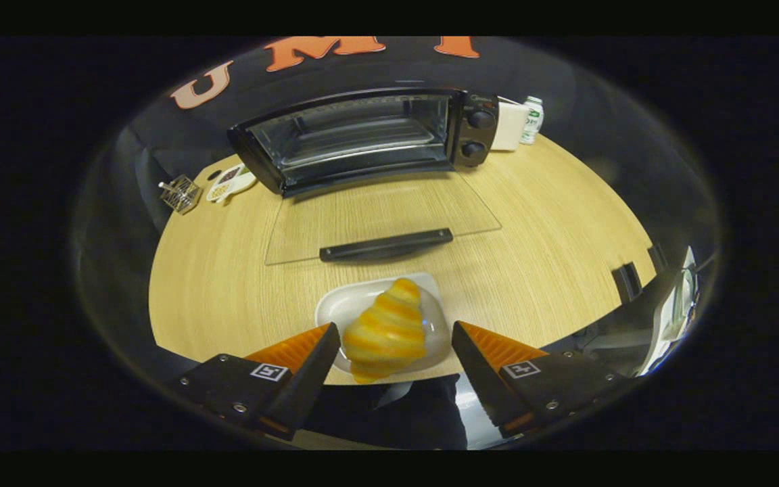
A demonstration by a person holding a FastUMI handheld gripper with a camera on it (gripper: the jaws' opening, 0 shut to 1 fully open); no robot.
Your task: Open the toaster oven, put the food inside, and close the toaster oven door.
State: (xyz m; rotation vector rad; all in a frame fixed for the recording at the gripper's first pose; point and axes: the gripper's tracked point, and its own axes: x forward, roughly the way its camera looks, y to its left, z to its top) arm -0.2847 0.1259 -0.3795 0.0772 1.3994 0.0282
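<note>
- My gripper (389, 352) hangs over the near edge of the wooden table (552, 257), its 2 fingers spread wide and released; the left one looks to touch the croissant (386, 331), though I cannot tell for sure, and the right one stands clear of it.
- The croissant, striped pale and golden, sits between those fingers on a small white plate (342, 308), its narrow end pointing toward the toaster oven (362, 138).
- The plate rests near the table's front edge, directly in front of the toaster oven and on my side of its door.
- Just beyond the plate, the toaster oven's glass door (376, 216) lies folded down flat over the table, its dark handle (386, 245) on the edge nearest the plate.
- The toaster oven stands open at the far side of the table, a wire rack visible inside and 2 knobs (477, 134) stacked on its right panel.
- Left of the toaster oven, a small wire basket (180, 194) and a flat white item (230, 182) lie near the table edge; I cannot tell what the flat item is.
- Right of the toaster oven, just beside it, stand a white box (510, 125) and a small bottle (532, 119).
</note>
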